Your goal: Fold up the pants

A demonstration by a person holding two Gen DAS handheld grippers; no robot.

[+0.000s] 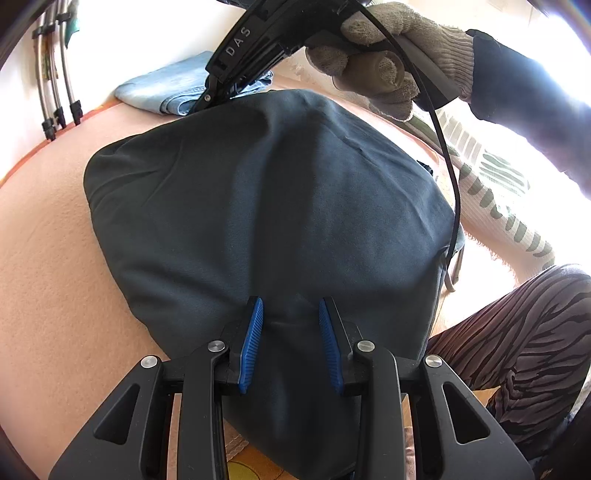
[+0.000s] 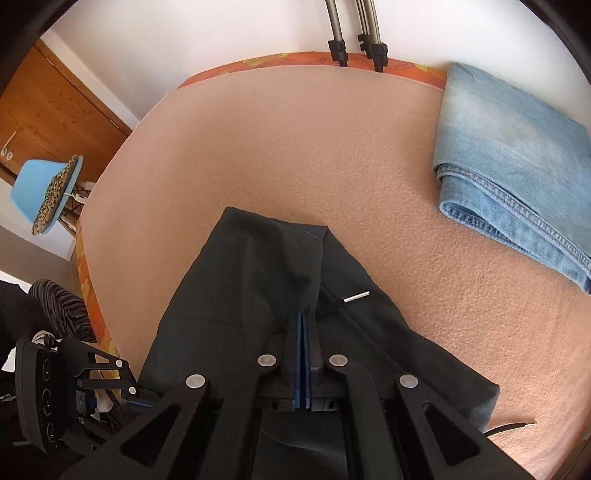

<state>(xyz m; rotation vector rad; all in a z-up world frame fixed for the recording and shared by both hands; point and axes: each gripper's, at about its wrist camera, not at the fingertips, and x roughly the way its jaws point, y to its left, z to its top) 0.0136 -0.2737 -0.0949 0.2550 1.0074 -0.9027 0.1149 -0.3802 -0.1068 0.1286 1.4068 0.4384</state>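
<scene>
Dark navy pants (image 1: 266,206) lie partly folded on a peach-covered bed. My left gripper (image 1: 291,317) is open, its blue pads over the near edge of the pants, holding nothing. My right gripper (image 2: 303,317) is shut on a fold of the dark pants (image 2: 266,280) and holds that edge above the bed; a drawstring with a metal tip (image 2: 356,296) hangs beside it. In the left wrist view the right gripper (image 1: 207,99) reaches down at the far edge of the pants, held by a gloved hand (image 1: 384,55).
Folded light-blue jeans (image 2: 506,155) lie at the far side of the bed (image 2: 295,147), also seen in the left wrist view (image 1: 166,88). Metal rods (image 2: 354,29) stand at the wall. The person's patterned legs (image 1: 517,350) are at the right. A blue chair (image 2: 48,188) stands off the bed.
</scene>
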